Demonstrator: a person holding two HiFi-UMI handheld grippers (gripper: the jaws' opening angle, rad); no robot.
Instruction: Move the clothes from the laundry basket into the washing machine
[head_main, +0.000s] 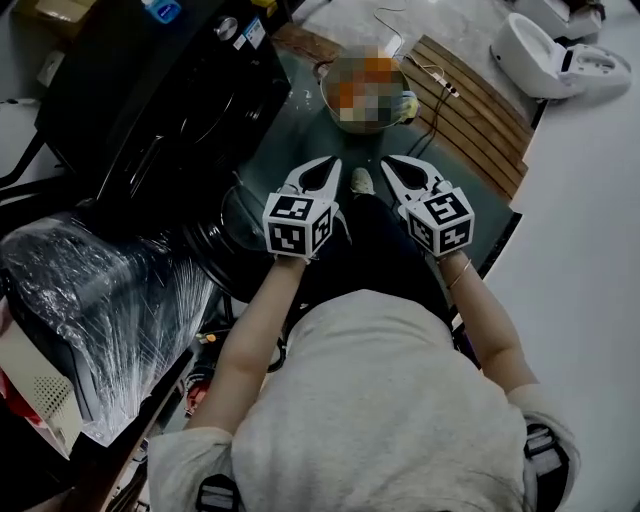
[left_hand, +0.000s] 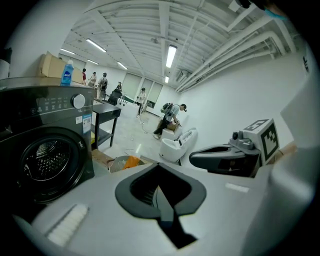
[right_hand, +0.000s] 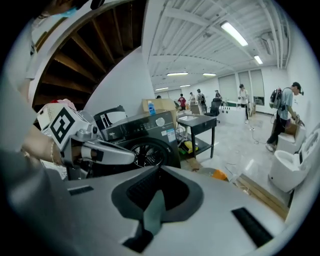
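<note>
The dark front-loading washing machine (head_main: 160, 90) stands at upper left; its round drum opening (left_hand: 50, 160) faces me and also shows in the right gripper view (right_hand: 147, 147). A round laundry basket (head_main: 365, 90) with orange clothes sits on the floor ahead, small in the left gripper view (left_hand: 122, 162) and the right gripper view (right_hand: 216, 174). My left gripper (head_main: 325, 168) and right gripper (head_main: 395, 165) hang side by side in front of me, short of the basket, both shut and empty. Their own views show the jaws closed, left gripper (left_hand: 159, 167) and right gripper (right_hand: 159, 170).
A plastic-wrapped bundle (head_main: 100, 300) lies at lower left beside the machine. A wooden slatted pallet (head_main: 480, 110) and white toilets (head_main: 550, 55) stand to the right of the basket. A blue bottle (left_hand: 66, 74) sits on the machine. A black table (right_hand: 200, 125) and several people are farther back.
</note>
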